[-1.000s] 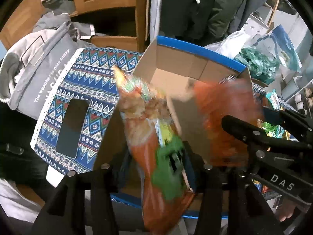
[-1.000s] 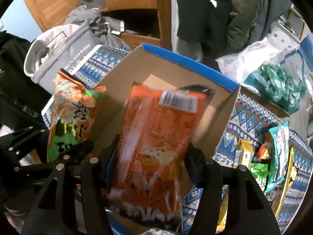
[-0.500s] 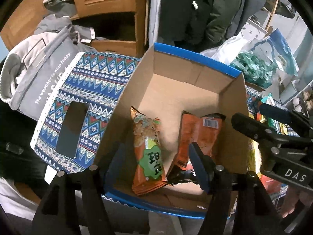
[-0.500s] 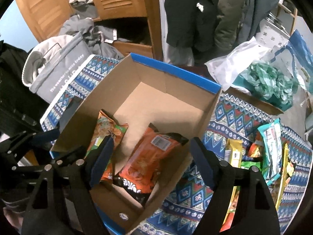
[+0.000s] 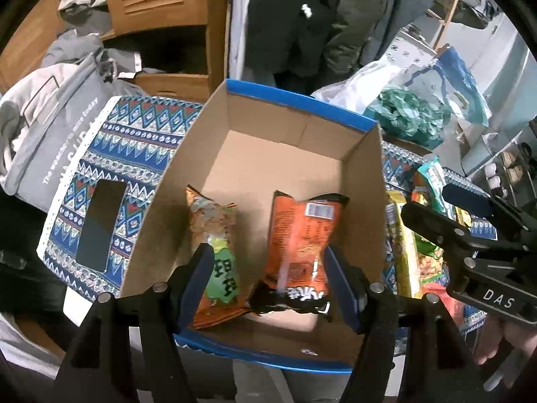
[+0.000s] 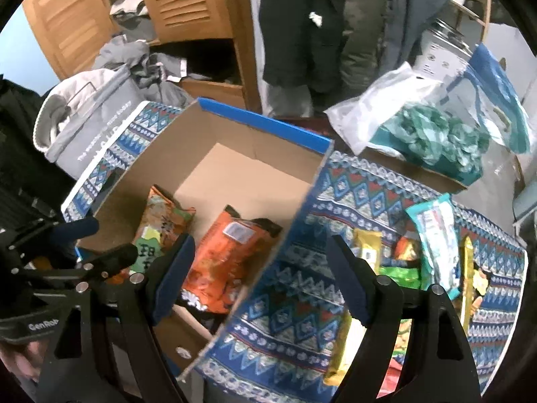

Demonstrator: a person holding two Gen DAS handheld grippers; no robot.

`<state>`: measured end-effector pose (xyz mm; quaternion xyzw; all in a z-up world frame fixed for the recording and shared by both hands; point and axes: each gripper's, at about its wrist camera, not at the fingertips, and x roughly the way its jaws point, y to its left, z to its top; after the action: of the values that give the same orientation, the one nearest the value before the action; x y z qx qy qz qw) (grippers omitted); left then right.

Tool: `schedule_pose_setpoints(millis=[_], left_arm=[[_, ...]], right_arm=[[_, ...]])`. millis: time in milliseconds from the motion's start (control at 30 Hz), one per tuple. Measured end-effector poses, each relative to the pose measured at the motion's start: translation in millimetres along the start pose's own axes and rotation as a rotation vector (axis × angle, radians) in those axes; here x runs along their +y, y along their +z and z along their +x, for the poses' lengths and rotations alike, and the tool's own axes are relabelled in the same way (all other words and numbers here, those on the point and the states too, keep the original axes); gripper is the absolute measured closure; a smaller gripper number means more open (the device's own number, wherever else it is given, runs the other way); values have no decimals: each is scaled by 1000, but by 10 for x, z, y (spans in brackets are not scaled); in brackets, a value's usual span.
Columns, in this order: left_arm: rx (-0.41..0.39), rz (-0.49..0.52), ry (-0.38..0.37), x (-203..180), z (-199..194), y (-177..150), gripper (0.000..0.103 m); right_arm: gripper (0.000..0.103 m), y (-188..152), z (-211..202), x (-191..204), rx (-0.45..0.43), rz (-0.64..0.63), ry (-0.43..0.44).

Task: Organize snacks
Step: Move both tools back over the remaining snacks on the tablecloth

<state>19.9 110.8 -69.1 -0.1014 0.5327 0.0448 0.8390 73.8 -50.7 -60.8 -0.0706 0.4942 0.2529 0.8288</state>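
A cardboard box with a blue rim (image 5: 298, 99) (image 6: 265, 122) stands on a patterned cloth. Two snack bags lie inside it: an orange bag with a green label (image 5: 214, 252) (image 6: 157, 225) on the left and an orange bag with a barcode (image 5: 302, 238) (image 6: 228, 252) on the right. My left gripper (image 5: 268, 275) is open and empty above the box's near edge. My right gripper (image 6: 261, 275) is open and empty over the box's right wall; it also shows in the left wrist view (image 5: 456, 215). More snack packets (image 6: 433, 238) lie on the cloth right of the box.
A black phone (image 5: 100, 225) lies on the cloth (image 6: 355, 194) left of the box. A grey bag (image 5: 50, 124) sits at the far left. A plastic bag with green contents (image 6: 426, 134) and a wooden cabinet (image 6: 188, 0) stand behind.
Both grippers opened and let their snack bags drop into the box. Both then pulled back, and the right gripper swung to the right towards the loose snacks.
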Motion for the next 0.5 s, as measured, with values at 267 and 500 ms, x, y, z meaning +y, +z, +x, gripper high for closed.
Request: schedule_pose_setpoints(millis=[267, 500], left_arm=[[5, 40, -27, -294, -22, -1, 34], [23, 79, -53, -589, -18, -25, 34]], right_arm=[[22, -174, -161, -371, -11, 42, -29], [22, -366, -266, -694, -12, 70, -58]])
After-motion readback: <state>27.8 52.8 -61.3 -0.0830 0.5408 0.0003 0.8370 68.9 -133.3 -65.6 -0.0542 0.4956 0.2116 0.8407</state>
